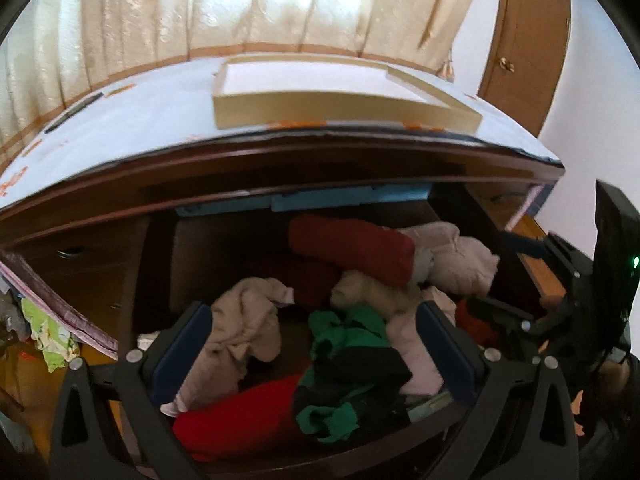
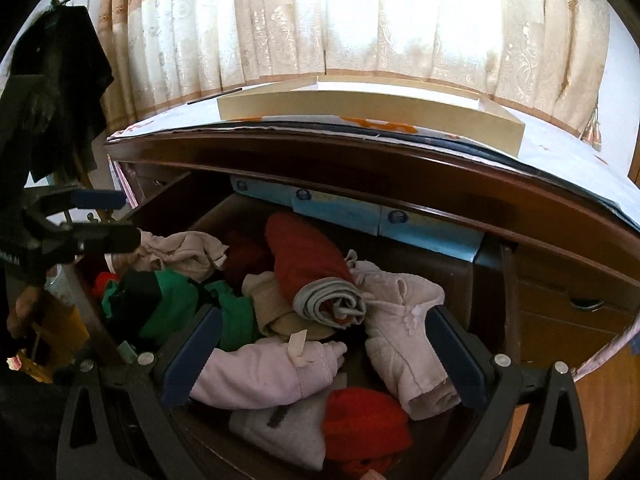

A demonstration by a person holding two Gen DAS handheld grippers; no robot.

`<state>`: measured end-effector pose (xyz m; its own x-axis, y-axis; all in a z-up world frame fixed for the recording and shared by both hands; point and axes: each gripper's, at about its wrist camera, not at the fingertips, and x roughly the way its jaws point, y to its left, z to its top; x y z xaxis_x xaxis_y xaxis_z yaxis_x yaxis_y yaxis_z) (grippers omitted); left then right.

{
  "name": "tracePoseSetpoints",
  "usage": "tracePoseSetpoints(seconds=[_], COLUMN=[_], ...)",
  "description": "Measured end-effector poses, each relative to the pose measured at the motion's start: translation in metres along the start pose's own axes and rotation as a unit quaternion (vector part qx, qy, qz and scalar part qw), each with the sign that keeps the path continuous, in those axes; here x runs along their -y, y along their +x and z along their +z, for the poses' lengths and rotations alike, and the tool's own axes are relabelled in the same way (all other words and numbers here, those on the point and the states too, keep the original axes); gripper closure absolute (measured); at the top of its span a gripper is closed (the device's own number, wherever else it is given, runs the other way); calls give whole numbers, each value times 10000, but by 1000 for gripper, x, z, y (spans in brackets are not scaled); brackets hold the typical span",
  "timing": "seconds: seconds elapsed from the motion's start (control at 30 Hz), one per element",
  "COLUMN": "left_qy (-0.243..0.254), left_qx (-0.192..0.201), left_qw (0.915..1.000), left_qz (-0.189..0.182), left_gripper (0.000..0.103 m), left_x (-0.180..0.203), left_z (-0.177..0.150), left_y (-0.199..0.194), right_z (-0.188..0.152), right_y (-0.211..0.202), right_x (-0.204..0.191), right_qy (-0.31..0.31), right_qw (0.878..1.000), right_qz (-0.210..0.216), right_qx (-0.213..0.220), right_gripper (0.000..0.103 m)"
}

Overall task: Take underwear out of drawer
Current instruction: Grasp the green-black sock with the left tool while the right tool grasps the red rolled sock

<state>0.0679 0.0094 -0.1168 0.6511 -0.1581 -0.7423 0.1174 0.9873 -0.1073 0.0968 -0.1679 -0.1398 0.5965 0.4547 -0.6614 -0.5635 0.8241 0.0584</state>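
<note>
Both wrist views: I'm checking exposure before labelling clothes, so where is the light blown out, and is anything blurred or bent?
Left wrist view: curtain blown out by backlight, drawer interior dim, slight motion blur. Right wrist view: sharper, curtain centre washed white, dresser top bowed by the fisheye.

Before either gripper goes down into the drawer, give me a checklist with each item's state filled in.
1. Drawer pulled out, clothes exposed: ok.
2. Left gripper open, nothing held: ok.
3. Right gripper open, nothing held: ok.
4. Grippers apart from each other: ok; the left one sits at the drawer's left side in the right wrist view.
5. Target clear of the pile: not ok; the pink garment between the right gripper's fingers lies among other pieces, with the red roll just behind.
6. Drop spot ready: cannot tell; a shallow tray sits on the dresser top, its inside mostly out of view.
</note>
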Motion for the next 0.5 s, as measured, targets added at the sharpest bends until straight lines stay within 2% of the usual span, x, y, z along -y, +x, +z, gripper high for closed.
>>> tracePoseSetpoints(seconds=[0.2, 0.4, 0.5], left_qy=[58, 350, 386], left_qx=[-372, -773, -982], left_qw=[9992, 9963, 9940], left_qz=[-112, -166, -303], left_gripper=[0, 0, 2], left_x=[3, 14, 16], left_z=[-4, -8, -10], left_y=[16, 33, 43], right_z=[1, 0, 0], right_y=[-1, -3, -3], right_x=[12, 18, 17], right_qy=[107, 154, 115], right_qw=[9999, 9997, 9997], right_qz=[-106, -156, -189], right_qx=[-71, -101, -99], right_gripper=[1, 1, 1])
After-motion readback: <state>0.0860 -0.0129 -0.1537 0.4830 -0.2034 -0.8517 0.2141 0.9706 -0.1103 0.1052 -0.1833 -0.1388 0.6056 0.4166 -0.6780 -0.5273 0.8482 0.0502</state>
